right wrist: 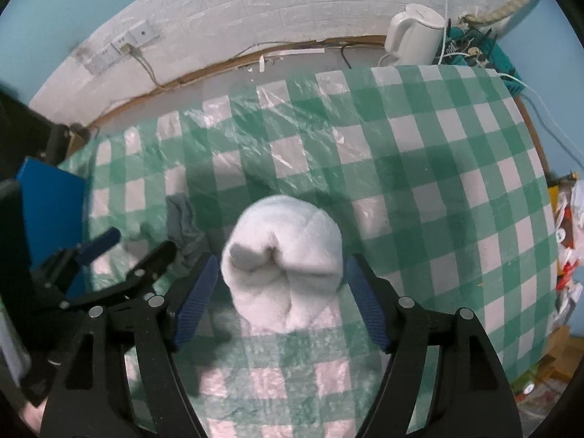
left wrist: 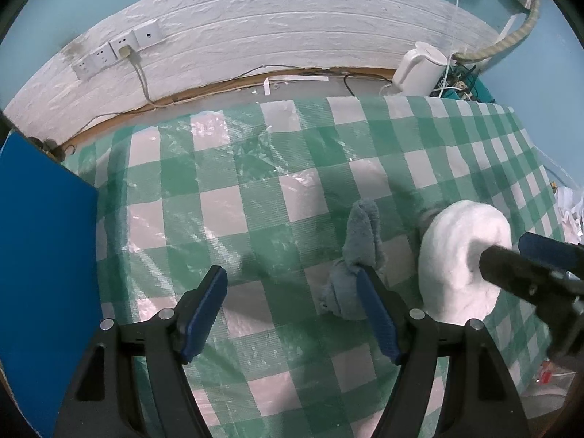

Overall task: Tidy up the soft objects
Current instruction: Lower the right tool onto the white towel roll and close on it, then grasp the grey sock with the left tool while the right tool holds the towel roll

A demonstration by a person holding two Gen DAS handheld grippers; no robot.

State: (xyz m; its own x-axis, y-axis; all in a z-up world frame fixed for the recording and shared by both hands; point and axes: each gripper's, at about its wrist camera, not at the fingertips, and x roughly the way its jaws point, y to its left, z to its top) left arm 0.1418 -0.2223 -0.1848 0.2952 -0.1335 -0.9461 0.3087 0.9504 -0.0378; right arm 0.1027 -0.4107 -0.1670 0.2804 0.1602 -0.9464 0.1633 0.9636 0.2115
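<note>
A rolled white fluffy sock bundle (right wrist: pixel 286 261) lies on the green-and-white checked tablecloth (right wrist: pixel 438 168), between the fingers of my open right gripper (right wrist: pixel 283 266), which do not press it. The bundle also shows in the left wrist view (left wrist: pixel 461 261) with the right gripper (left wrist: pixel 511 255) at it. A grey-blue fluffy cloth (left wrist: pixel 359 252) lies crumpled left of the bundle, and it also shows in the right wrist view (right wrist: pixel 184 226). My left gripper (left wrist: pixel 292 277) is open and empty, its right finger touching or just beside the grey-blue cloth.
A blue box (left wrist: pixel 43 262) stands at the table's left edge. A white kettle (left wrist: pixel 419 69) and tangled cables (left wrist: pixel 456 84) sit at the back right by the white wall with power sockets (left wrist: pixel 116 49). Clutter (right wrist: pixel 565 226) lies off the right edge.
</note>
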